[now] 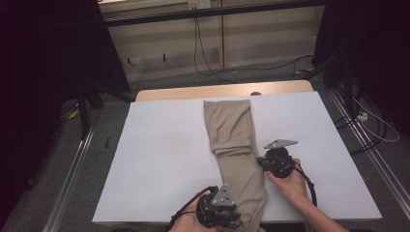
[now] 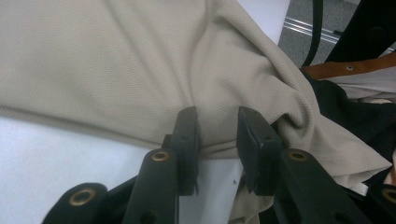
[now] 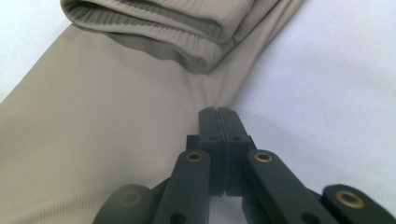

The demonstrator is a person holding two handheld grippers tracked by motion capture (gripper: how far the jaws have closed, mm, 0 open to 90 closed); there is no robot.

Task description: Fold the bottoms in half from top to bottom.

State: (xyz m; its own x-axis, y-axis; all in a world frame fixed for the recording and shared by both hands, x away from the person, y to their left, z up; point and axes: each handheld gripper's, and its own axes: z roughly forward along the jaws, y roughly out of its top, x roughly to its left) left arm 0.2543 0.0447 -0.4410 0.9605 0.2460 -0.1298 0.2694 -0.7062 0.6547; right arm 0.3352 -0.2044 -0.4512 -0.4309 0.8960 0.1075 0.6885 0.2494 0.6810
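Near edge of the white worktop [image 1: 164,159]: the left gripper [image 1: 226,216] has fingers [image 2: 187,135] partly apart, straddling the hem of the long beige knit fabric garment [image 1: 237,159], pads not pressing. The left gripper view adds a bunched fold here. Farther on, the right gripper [image 1: 263,162] has fingers [image 3: 218,135] fully together at the garment's edge, holding nothing; its view reveals the ribbed folded-over band [image 3: 177,32]. No writing legible.

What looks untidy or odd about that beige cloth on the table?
The beige garment lies lengthwise on the white table, its far part folded back unevenly. Its near end is bunched and wrinkled at the table edge, by the left gripper. No tear or stain shows.
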